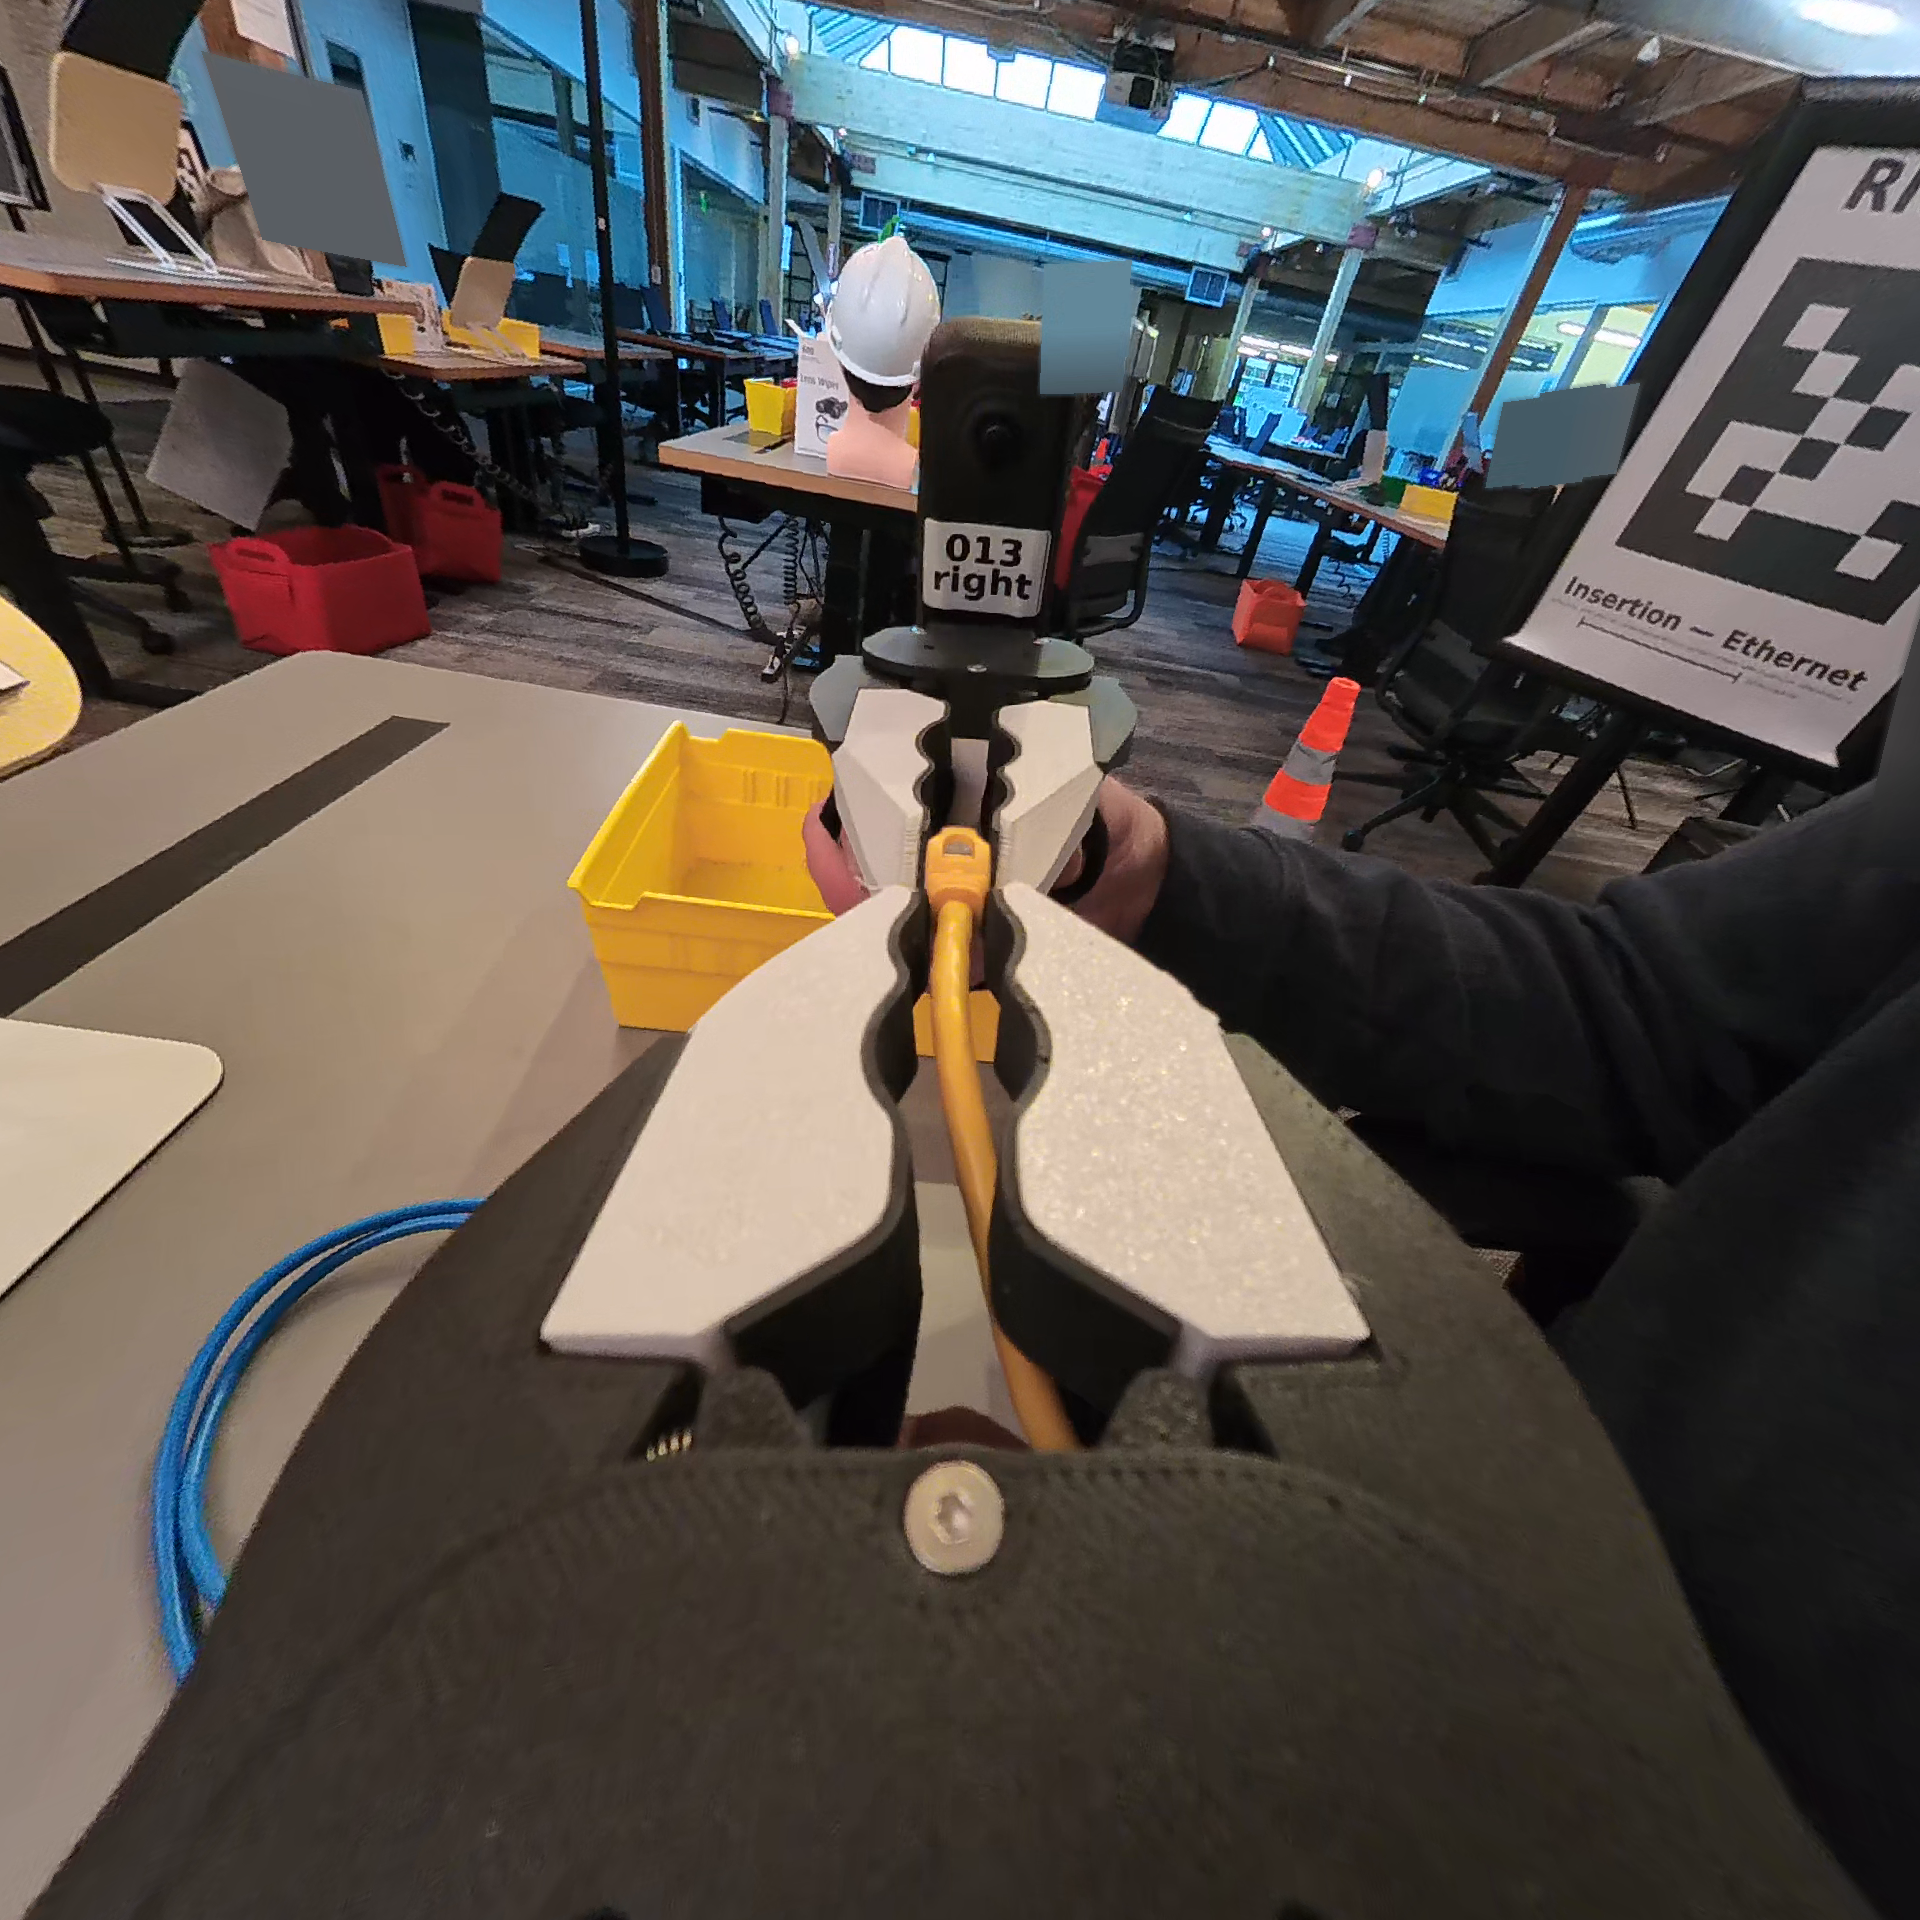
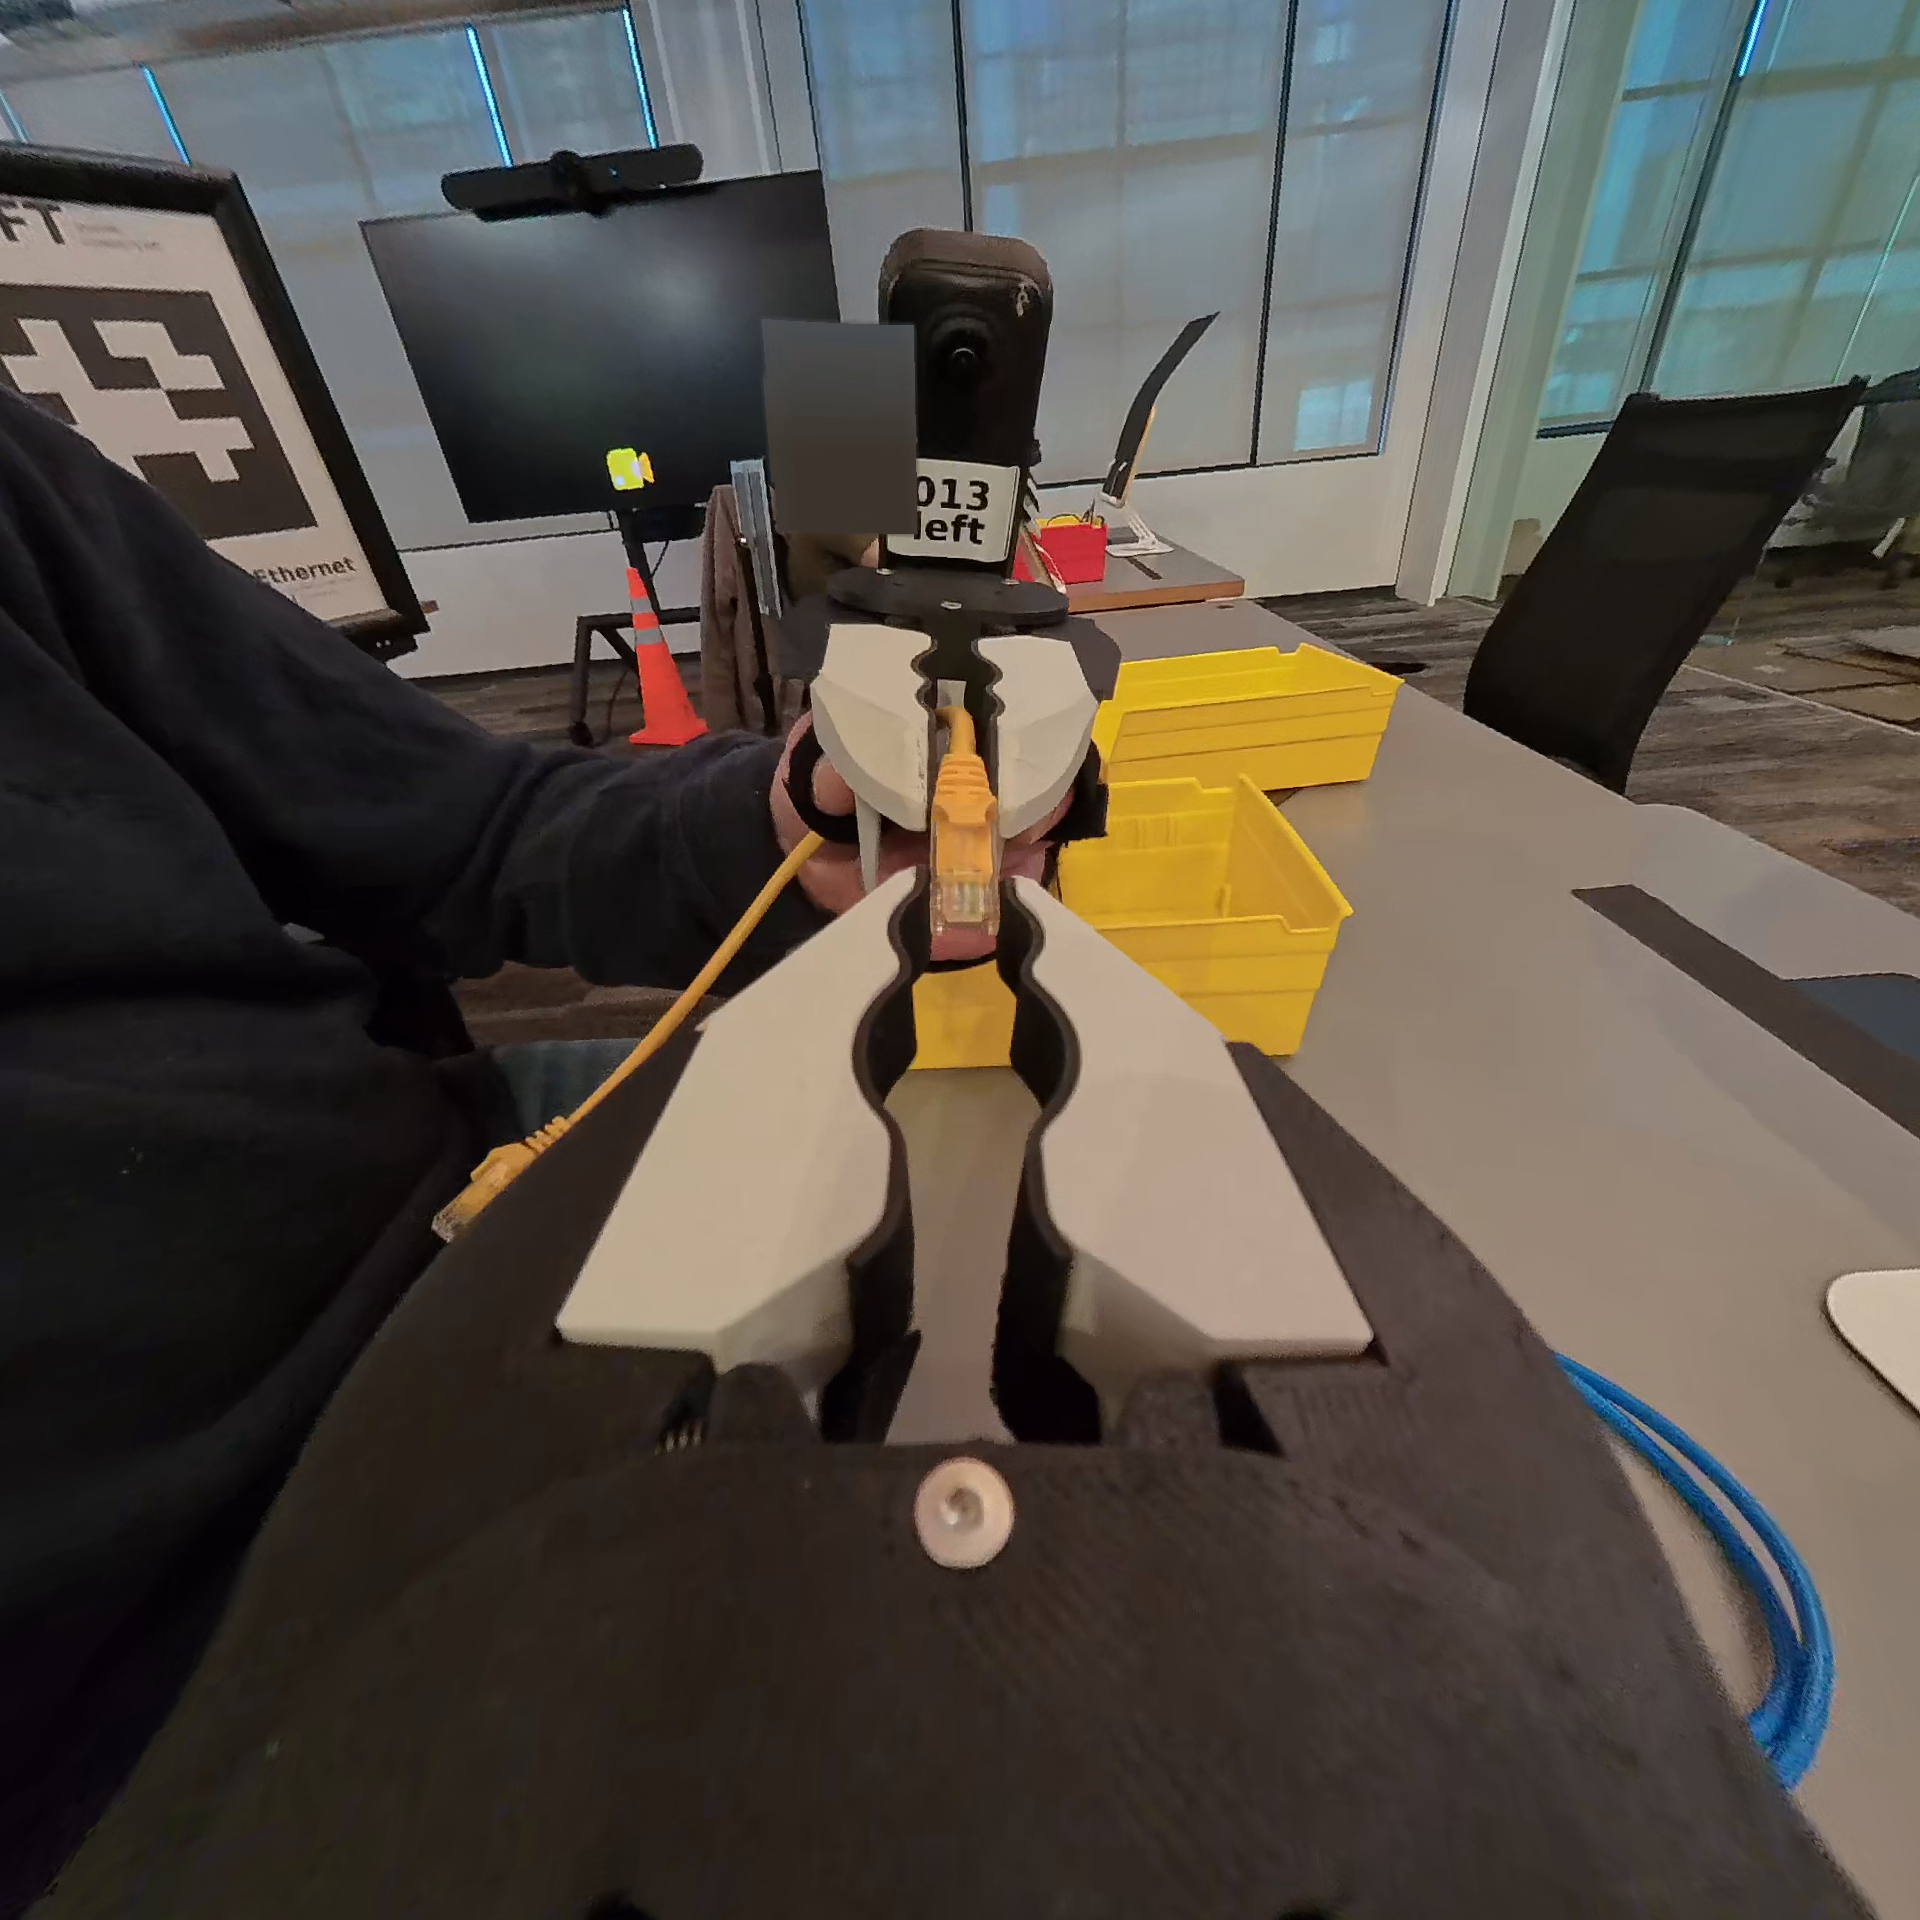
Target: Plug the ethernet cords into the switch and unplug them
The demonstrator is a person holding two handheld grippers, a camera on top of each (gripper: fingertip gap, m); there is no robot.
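**Nearly tip to tip: two claws, one yellow cord**

Held aloft, facing each other nose to nose. Left claw (image 1: 951, 920) closed down to a narrow slot, white fingers with wavy black pads pinched on a yellow round ethernet cord (image 1: 961, 1091) just behind its moulded boot. Cord threaded along the slot between the fingers and out past the back of that claw. Free end drooping low at the near left of the right claw (image 2: 964, 902) and resting against a dark sleeve (image 2: 312, 831).

Clear plastic plug (image 2: 964, 878) jutting beyond the left claw's tips, straight into the mouth of the right claw. Right claw narrowed to a slit, its tips flanking the plug on both sides. Pressing on it or merely alongside: cannot tell.

Beneath both claws, a grey table top (image 1: 312, 831). Beyond the right claw's tips and a little to its right, an open yellow plastic bin (image 2: 1226, 904). Near the right claw's base, on its right, a looped blue braided cable (image 2: 1766, 1610) lying on the table.
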